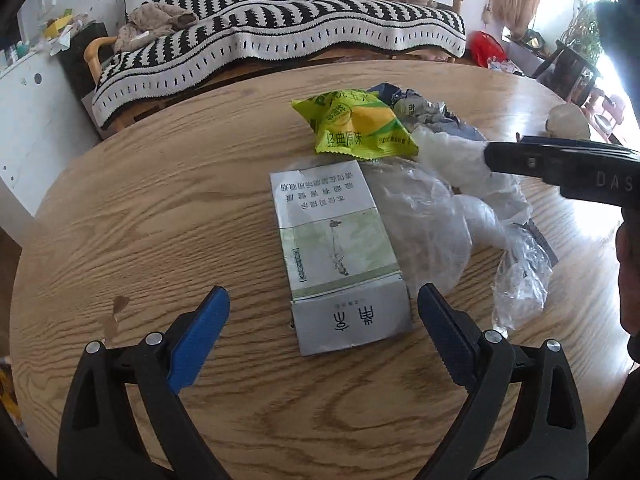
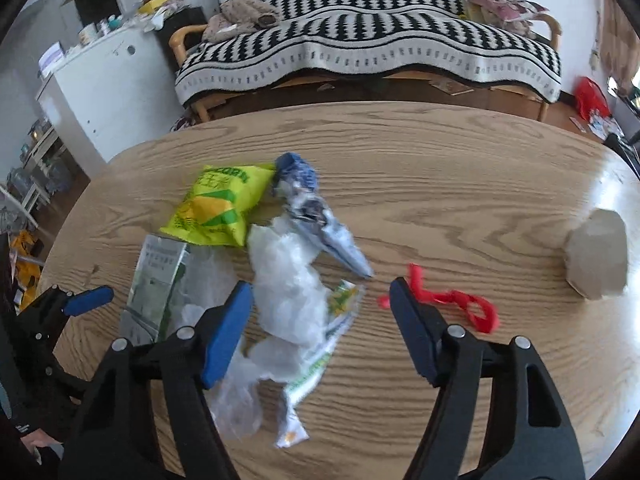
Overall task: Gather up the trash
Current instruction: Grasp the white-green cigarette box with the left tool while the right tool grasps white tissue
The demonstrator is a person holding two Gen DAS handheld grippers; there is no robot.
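Trash pile on the wooden counter (image 1: 160,200), seen from both wrist cameras. Our left tongs (image 1: 324,332) stood spread wide and empty, low over the counter, with the flattened cigarette carton (image 1: 340,264) lying between the two blue pads. Beyond the carton lay the yellow-green corn snack bag (image 1: 354,128), and beside it a crumpled blue-and-silver wrapper (image 2: 320,220). To the right of the carton, clear crumpled plastic film (image 1: 440,232) spread across the counter. Our right tongs (image 2: 320,320) were likewise spread and held nothing; below them lay a white plastic wad (image 2: 288,288) and a torn green-and-white sachet (image 2: 320,360). In the left wrist view the right tool reached in from the right, its tip at the white wad. A red ribbon (image 2: 460,300) lay just right of the right tongs, and a grey lump (image 2: 598,260) sat well apart near the counter's right edge. A striped sofa (image 2: 360,40) stood behind.
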